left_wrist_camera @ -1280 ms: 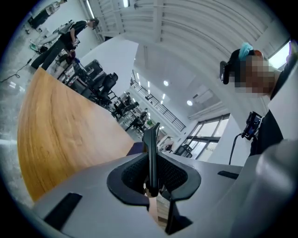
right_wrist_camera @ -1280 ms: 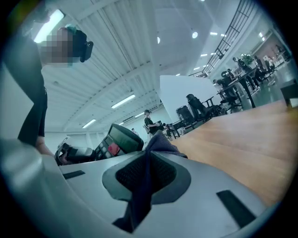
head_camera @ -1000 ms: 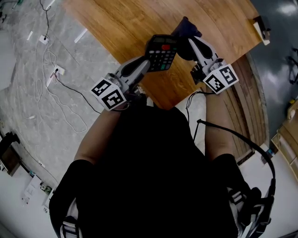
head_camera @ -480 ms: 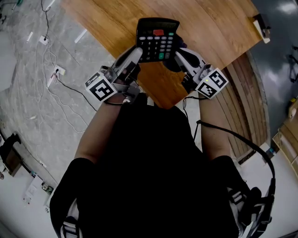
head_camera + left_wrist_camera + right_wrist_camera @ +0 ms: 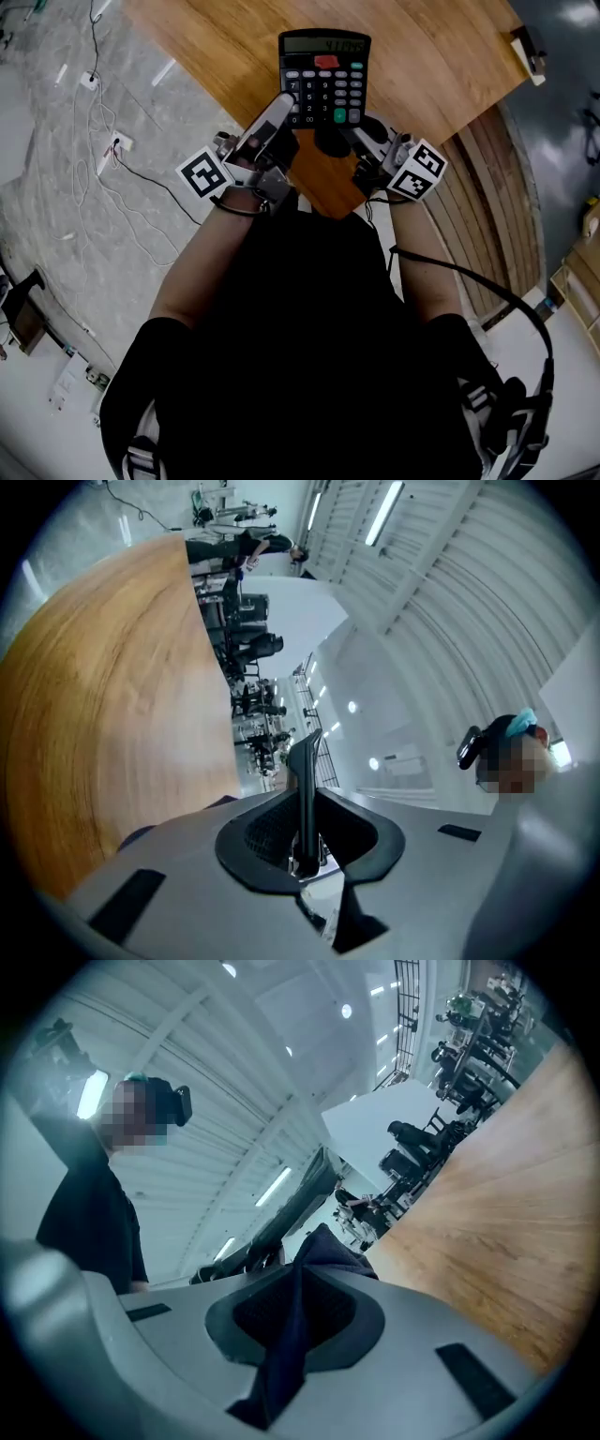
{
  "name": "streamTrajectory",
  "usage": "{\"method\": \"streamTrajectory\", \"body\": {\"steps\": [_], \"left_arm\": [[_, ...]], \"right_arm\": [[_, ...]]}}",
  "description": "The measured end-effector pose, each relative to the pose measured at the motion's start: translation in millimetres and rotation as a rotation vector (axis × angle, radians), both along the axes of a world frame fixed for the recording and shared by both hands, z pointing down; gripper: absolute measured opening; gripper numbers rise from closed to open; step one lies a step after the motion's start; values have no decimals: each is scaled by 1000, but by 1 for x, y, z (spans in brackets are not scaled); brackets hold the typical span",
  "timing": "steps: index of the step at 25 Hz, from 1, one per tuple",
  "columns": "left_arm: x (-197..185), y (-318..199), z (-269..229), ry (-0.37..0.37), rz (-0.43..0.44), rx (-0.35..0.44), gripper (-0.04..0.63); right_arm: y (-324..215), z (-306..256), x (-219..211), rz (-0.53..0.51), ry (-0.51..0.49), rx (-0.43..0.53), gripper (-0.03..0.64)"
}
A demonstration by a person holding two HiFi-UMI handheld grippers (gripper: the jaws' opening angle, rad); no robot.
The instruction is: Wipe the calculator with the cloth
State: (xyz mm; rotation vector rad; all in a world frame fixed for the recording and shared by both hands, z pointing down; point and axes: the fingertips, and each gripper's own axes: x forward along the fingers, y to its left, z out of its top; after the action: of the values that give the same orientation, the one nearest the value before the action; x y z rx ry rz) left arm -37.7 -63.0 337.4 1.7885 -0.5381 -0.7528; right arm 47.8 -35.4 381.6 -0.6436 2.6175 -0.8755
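A black calculator (image 5: pixel 324 80) is held up above the wooden table (image 5: pixel 441 66), keys and display facing me. My left gripper (image 5: pixel 286 111) is shut on its lower left corner. In the left gripper view the calculator (image 5: pixel 304 789) shows edge-on, clamped between the pads. My right gripper (image 5: pixel 361 142) is shut on a dark blue cloth (image 5: pixel 331 141), which sits just below the calculator's bottom edge. In the right gripper view the cloth (image 5: pixel 286 1344) is bunched between the jaws, and the calculator (image 5: pixel 302 1196) tilts just beyond it.
The table's near corner (image 5: pixel 328 192) lies under both grippers. Cables and a wall socket (image 5: pixel 112 145) trail over the grey floor at left. A small object (image 5: pixel 525 54) sits at the table's far right edge. Wooden slats (image 5: pixel 506 197) run along the right.
The calculator has risen and rolled upright, shifting left and further up the head view. The right gripper with the cloth moved left and nearer, coming in under the calculator's bottom edge.
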Motion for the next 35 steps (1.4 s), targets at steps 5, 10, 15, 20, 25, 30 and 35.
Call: {"method": "streamTrajectory", "body": {"steps": [5,10,15,20,25,30,35], "left_arm": [[2,-1,9,28,4,-54,67],[-1,-2,11,12,-29,-61,67],[-7,1,11,14,-46,-51,67],[-3,1,8,42,-19,-64,67],[2,0,7,105,10,-97,67],[6,0,3,136,8,-108,67],[2,0,4,142,-27,-115,67]], "right_arm": [[2,-3,-29,-57,-30,0,34],[9,-5,-24,-49,-35,5,34],[-1,-2,21,61,-78,-23,34],[-27,-8,32,114,-97,-11,34],[-38,-13,3,80,-146,-11,34],[-23,-19,-26,-4,-228,-32,34],[-10,-21,-25,-42,-252,-43,34]]}}
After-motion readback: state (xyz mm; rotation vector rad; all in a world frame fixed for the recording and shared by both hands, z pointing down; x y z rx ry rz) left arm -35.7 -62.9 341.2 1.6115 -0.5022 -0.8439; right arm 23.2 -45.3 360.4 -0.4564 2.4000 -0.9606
